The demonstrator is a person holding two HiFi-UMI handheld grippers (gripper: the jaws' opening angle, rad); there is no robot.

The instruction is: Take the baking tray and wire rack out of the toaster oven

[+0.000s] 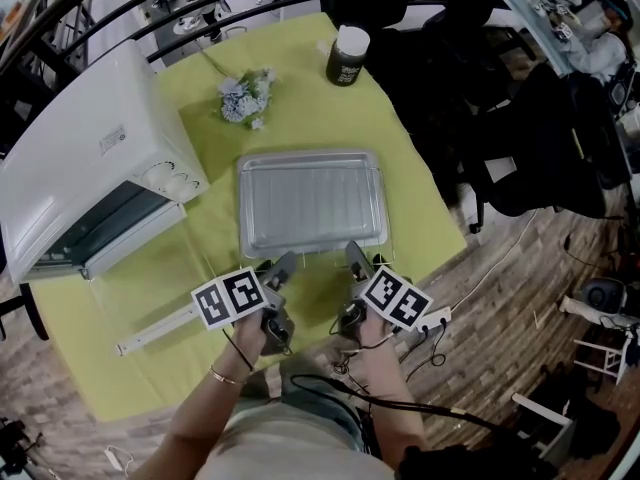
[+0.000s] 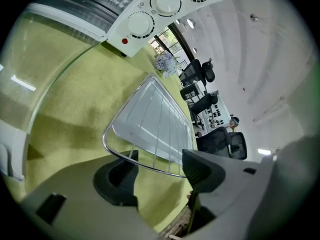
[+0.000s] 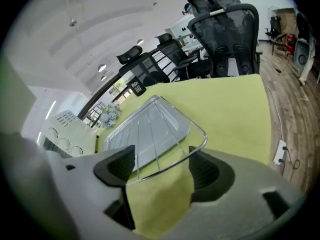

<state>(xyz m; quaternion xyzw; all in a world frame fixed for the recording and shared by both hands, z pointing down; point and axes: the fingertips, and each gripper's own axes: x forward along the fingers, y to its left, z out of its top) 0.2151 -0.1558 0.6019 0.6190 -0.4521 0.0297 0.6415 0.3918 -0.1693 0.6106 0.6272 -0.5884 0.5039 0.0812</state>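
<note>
The baking tray (image 1: 312,201) lies flat on the wire rack (image 1: 322,252), out of the toaster oven (image 1: 85,163) and near the middle of the desk (image 1: 420,193), which is covered in a yellow-green cloth. Only the rack's front rim and a few thin bars show past the tray's near edge. The left gripper (image 1: 281,268) and the right gripper (image 1: 355,258) sit side by side at that near edge, one toward each front corner.

In the left gripper view, the left gripper (image 2: 159,176) is released. Its jaws stand wide apart, and the rack's rim (image 2: 145,166) runs across the gap without being pinched. In the right gripper view, the right gripper (image 3: 160,169) is likewise released, and the rim (image 3: 200,134) crosses between its spread jaws.

The white toaster oven stands to the tray's left with its glass door (image 1: 105,230) down. Beyond the tray lie a small bunch of pale flowers (image 1: 247,98) and a dark jar with a white lid (image 1: 348,55). Black office chairs (image 3: 225,29) stand past the desk.
</note>
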